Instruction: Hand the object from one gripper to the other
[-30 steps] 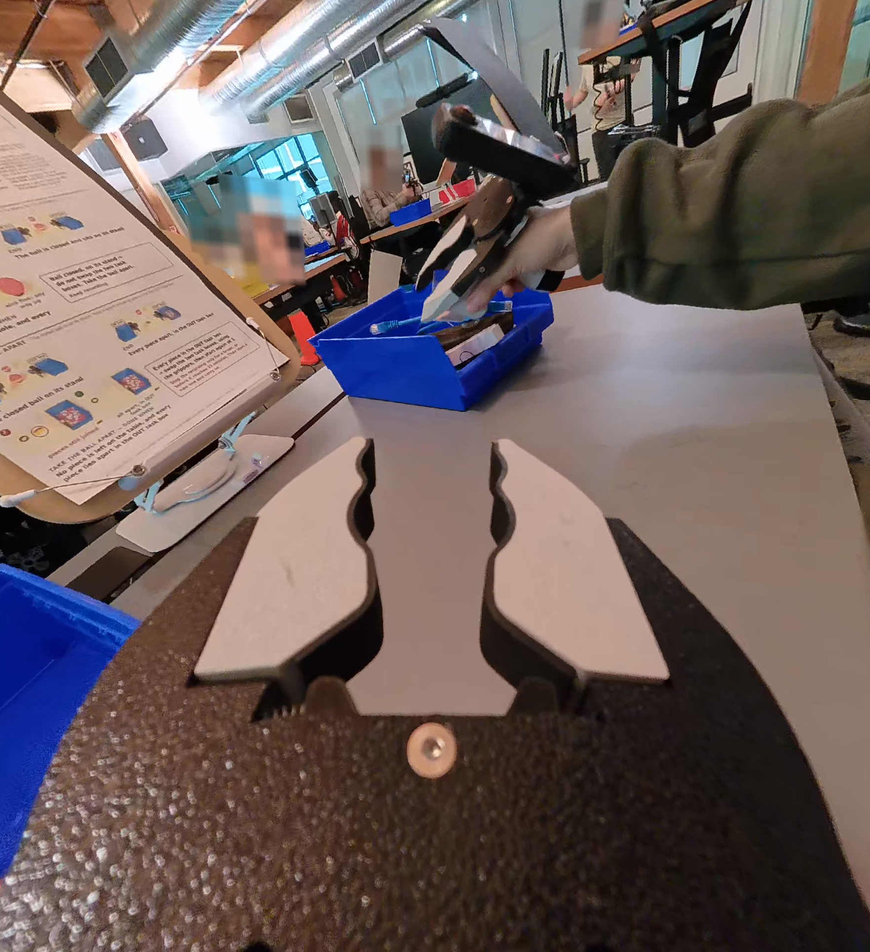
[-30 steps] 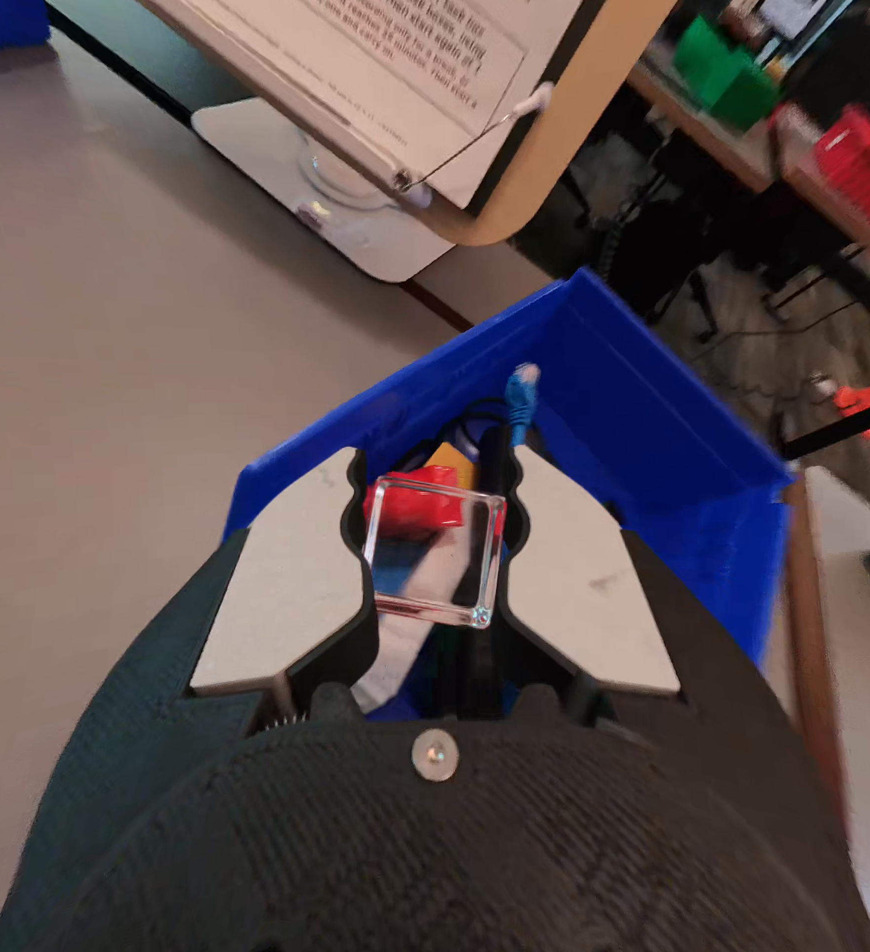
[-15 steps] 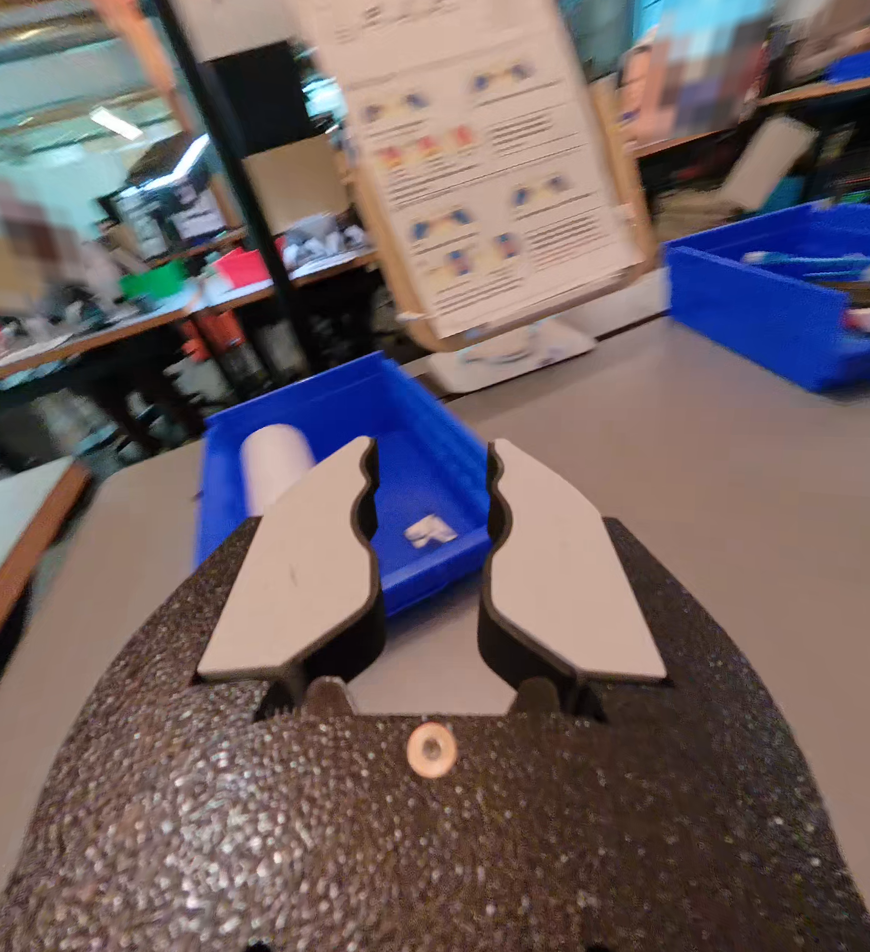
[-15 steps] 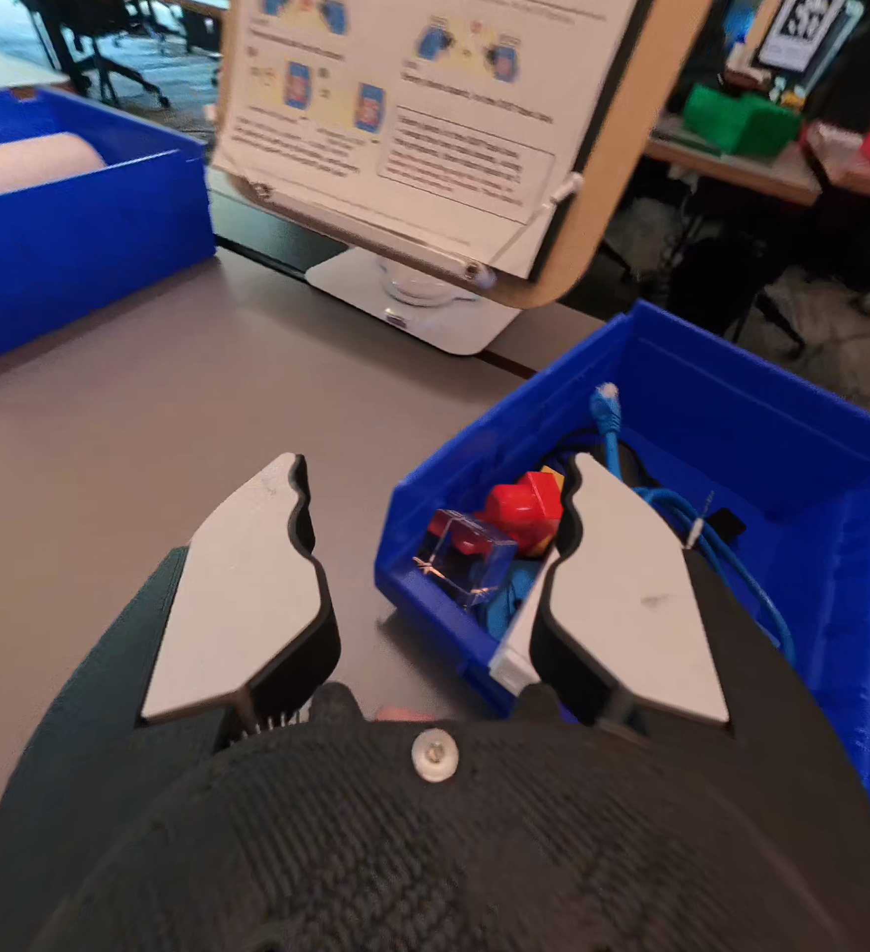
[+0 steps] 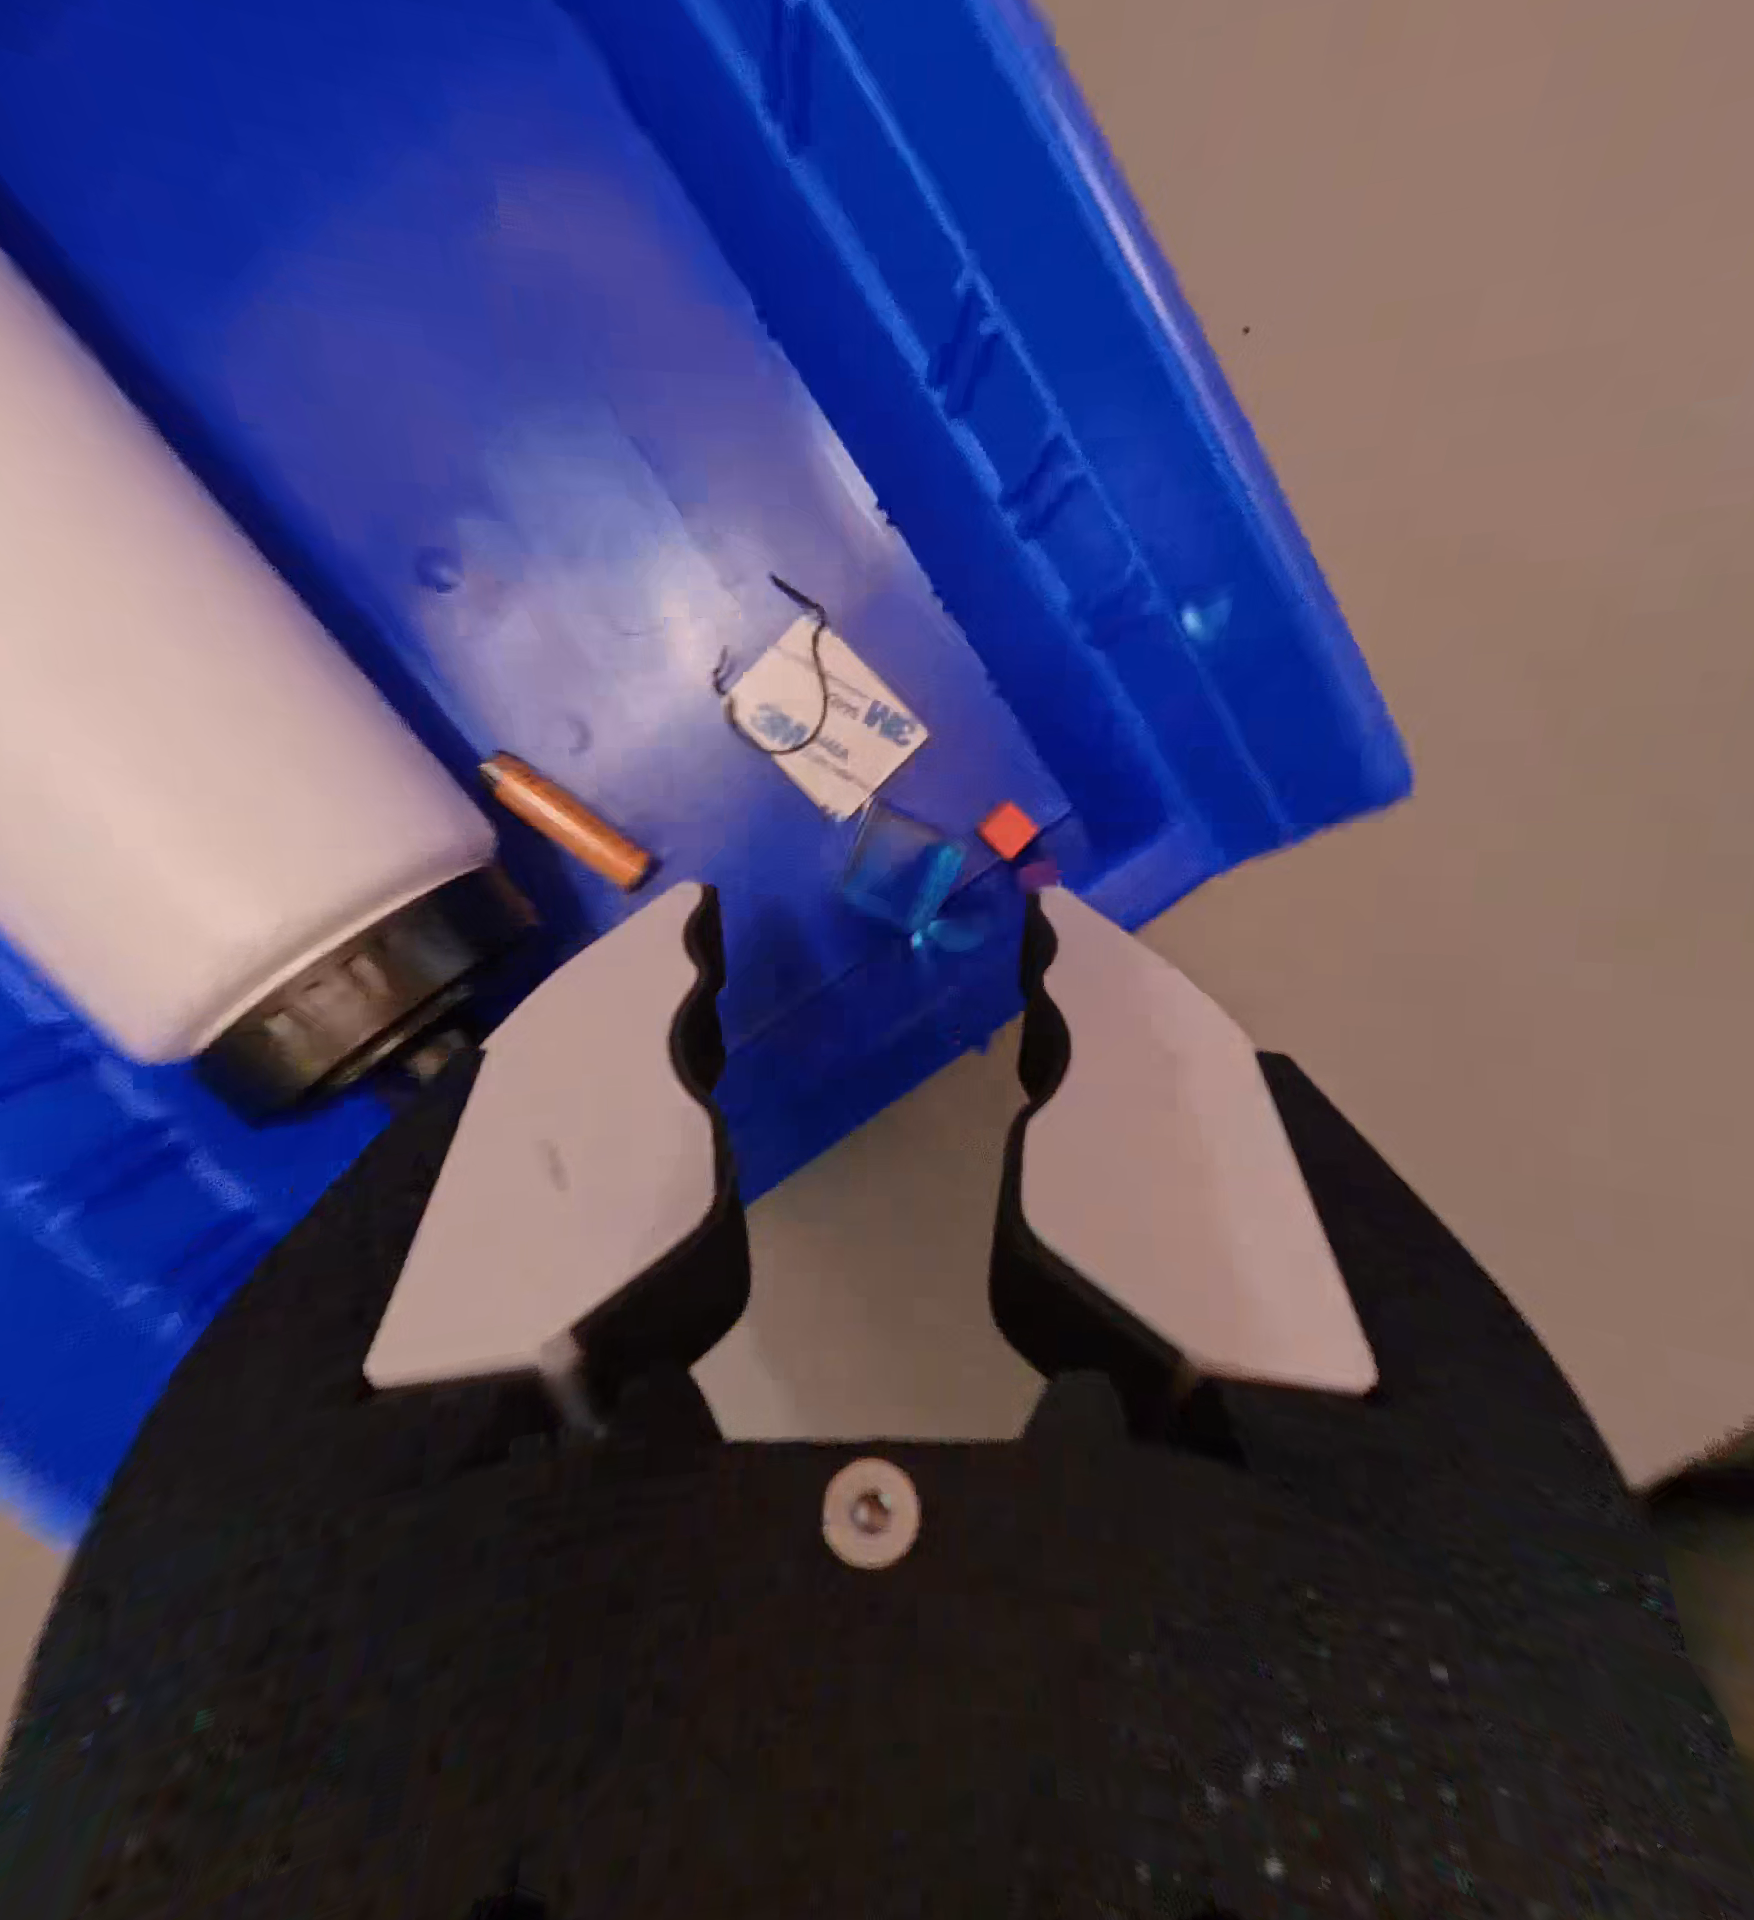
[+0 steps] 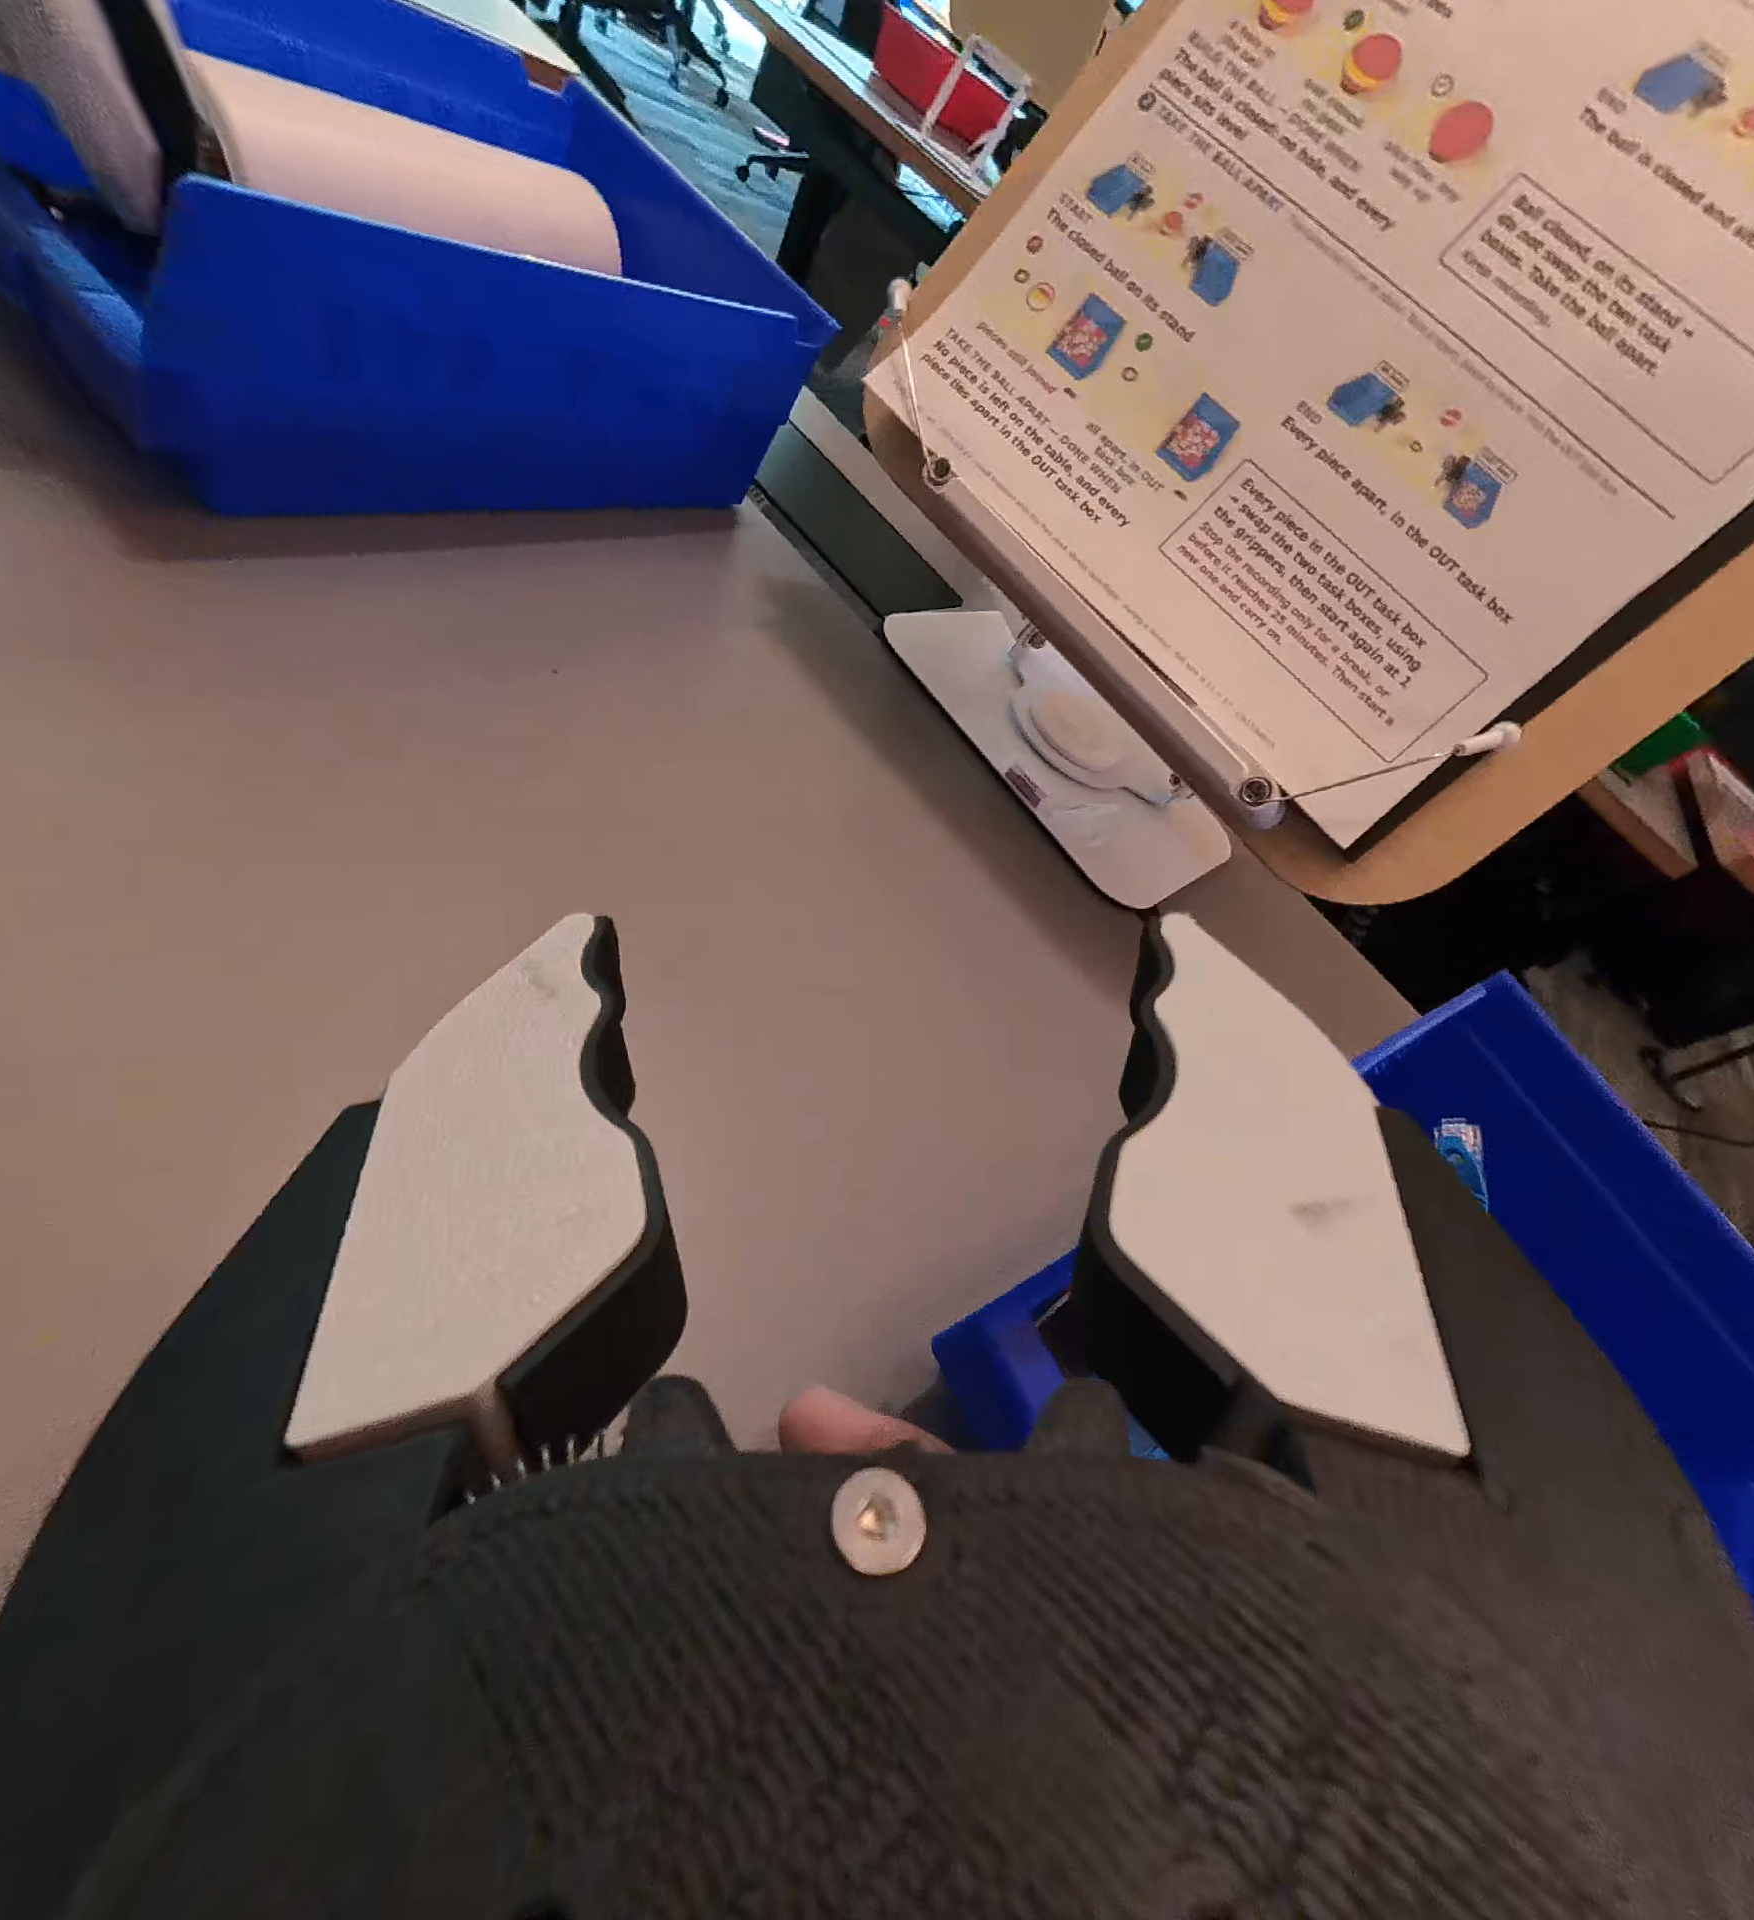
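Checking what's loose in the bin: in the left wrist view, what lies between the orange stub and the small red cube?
On the blue bin's floor, between the orange stub and red cube, lie a white sticker and a clear bluish piece.

Printed writing is showing on the instruction sheet (image 6: pixel 1372 343) clipped to the stand and on a white backing slip (image 5: pixel 827 729) lying in the blue bin (image 5: pixel 1112 499).
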